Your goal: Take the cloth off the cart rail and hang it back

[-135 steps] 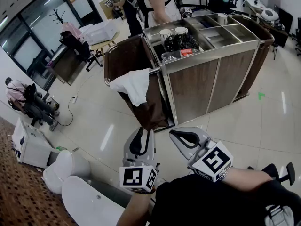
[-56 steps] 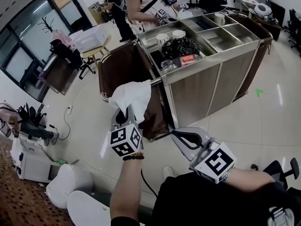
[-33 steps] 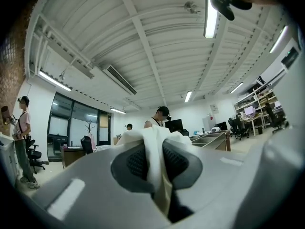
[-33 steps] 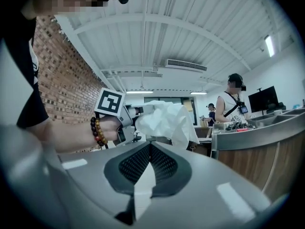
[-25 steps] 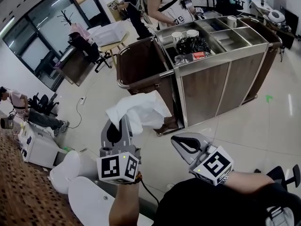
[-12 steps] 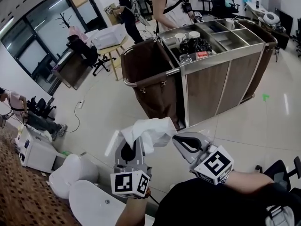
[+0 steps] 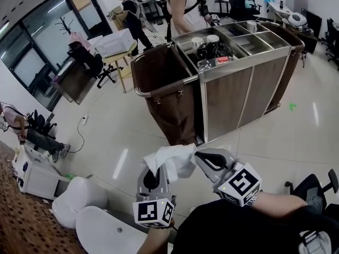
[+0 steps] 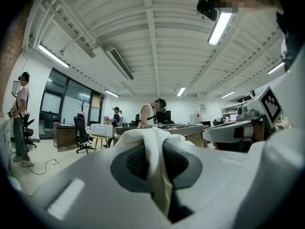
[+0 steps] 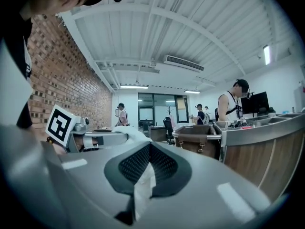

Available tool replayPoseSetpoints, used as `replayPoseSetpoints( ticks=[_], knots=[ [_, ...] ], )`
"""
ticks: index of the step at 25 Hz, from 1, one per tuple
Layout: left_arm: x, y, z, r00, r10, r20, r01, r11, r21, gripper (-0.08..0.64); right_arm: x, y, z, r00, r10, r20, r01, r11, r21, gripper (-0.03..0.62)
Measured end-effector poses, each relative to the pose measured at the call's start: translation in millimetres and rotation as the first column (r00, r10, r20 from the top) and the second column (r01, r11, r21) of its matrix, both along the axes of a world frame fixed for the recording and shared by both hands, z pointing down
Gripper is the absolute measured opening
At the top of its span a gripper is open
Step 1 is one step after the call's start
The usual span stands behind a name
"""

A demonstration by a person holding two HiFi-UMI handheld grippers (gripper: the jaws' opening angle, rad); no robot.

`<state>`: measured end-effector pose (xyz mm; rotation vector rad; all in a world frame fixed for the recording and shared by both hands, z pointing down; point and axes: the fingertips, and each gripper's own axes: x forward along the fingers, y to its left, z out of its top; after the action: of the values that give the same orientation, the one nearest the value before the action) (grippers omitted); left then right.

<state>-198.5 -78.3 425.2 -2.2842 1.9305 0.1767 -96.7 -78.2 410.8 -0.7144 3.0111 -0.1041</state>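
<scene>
- Pale, glossy floor tiles (image 7: 124, 142) ran through an open office with glazed walls and strip lights on a ribbed ceiling.
- Low over that floor, the white cloth (image 7: 172, 156) hung bunched in the air in front of me, caught between my two claws and well apart from the cart.
- My left gripper (image 7: 163, 167) was clamped on the cloth. Its own view showed a thick fold rising between the dark ribbed pads and spilling over the top of the jaws.
- My right gripper (image 7: 199, 155) sat just beside the left and was closed as well, pinching a thin white strip of the same cloth between its pads.
- Both claws pointed away from me toward the cart, their marker cubes nearest my body, and my dark sleeve filled the lower right of the head view.
- Beyond the cloth stood the cart rail (image 7: 165, 87), a curved metal tube at the cart's left end, with none of the cloth touching it.
- A brown bag (image 7: 170, 110) hung open beneath that rail, fastened to it by clips.
- The cart (image 7: 241, 83) itself had wood-look side panels and a steel top split into compartments.
- White cups (image 7: 204, 39) and a dark bundle sat in the compartments nearest the bag.
- A person (image 7: 186, 7) in a sleeveless white top stood behind the cart, with another person in dark clothes further back by a table.
</scene>
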Motion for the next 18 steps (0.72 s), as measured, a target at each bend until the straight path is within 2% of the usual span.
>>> replayPoseSetpoints(
  ticks=[5,8,10,13,18],
  knots=[
    [-3.7,-1.9,6.8,1.000,-0.005,0.010,0.005,1.000,-0.006,0.033,-2.5,-1.2,5.2,1.000,0.007,-0.015,-0.007,1.000,0.000,0.000],
    [-4.1,-3.1,11.6,1.000,-0.010,0.012,0.010,1.000,-0.014,0.032,-3.0,-4.9,6.6,1.000,0.004,-0.017,-0.004,0.999,0.047,0.000],
    [-3.1,-3.2,13.6,1.000,-0.010,0.015,0.011,1.000,-0.016,0.032,-3.1,-3.7,7.0,1.000,0.004,-0.016,-0.003,1.000,0.028,0.000],
    [-3.5,-3.4,15.8,1.000,-0.019,0.010,0.019,1.000,-0.024,0.032,-2.0,-6.5,8.0,1.000,0.001,-0.015,0.000,0.997,0.072,0.000],
    [-1.4,-4.8,16.2,1.000,-0.022,0.018,0.022,1.000,-0.019,0.032,-0.6,-1.1,8.5,1.000,-0.003,-0.018,0.003,1.000,-0.001,0.000]
  ],
)
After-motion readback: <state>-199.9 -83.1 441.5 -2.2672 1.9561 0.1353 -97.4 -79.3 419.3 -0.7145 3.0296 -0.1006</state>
